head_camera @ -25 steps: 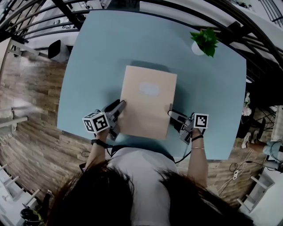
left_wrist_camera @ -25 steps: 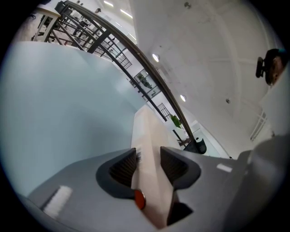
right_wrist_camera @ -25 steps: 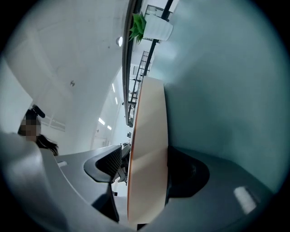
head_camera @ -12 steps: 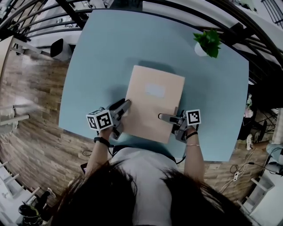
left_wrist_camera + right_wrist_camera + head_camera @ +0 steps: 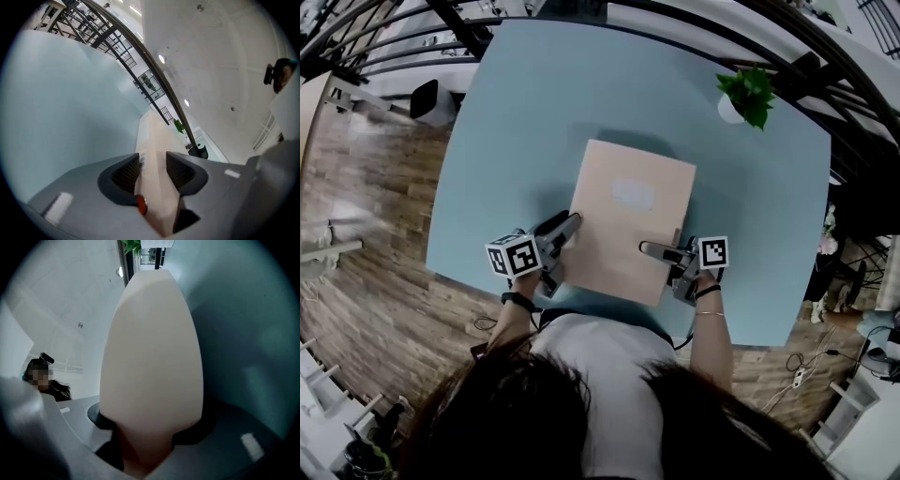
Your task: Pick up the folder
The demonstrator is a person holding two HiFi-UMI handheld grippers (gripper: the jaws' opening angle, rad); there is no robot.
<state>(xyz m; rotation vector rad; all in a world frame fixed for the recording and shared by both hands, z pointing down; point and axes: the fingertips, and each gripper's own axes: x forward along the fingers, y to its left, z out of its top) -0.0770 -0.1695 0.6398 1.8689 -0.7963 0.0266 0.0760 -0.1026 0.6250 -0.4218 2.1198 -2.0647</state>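
A beige folder (image 5: 628, 220) with a pale label is held just above the light blue table (image 5: 506, 122), casting a shadow on it. My left gripper (image 5: 569, 223) is shut on the folder's left edge; in the left gripper view the folder (image 5: 157, 150) runs edge-on between the ribbed pads (image 5: 127, 172). My right gripper (image 5: 649, 249) is shut on the folder's near right corner; in the right gripper view the folder (image 5: 152, 348) fills the middle and hides most of both jaws.
A small potted plant (image 5: 744, 92) in a white pot stands at the table's far right. A dark railing curves behind the table. Wooden floor lies to the left. A dark chair (image 5: 427, 100) sits off the table's far left corner.
The right gripper moved in from beside the folder's right edge and closed on its near right corner. The folder lifted and shifted slightly right and away. The left gripper kept its hold.
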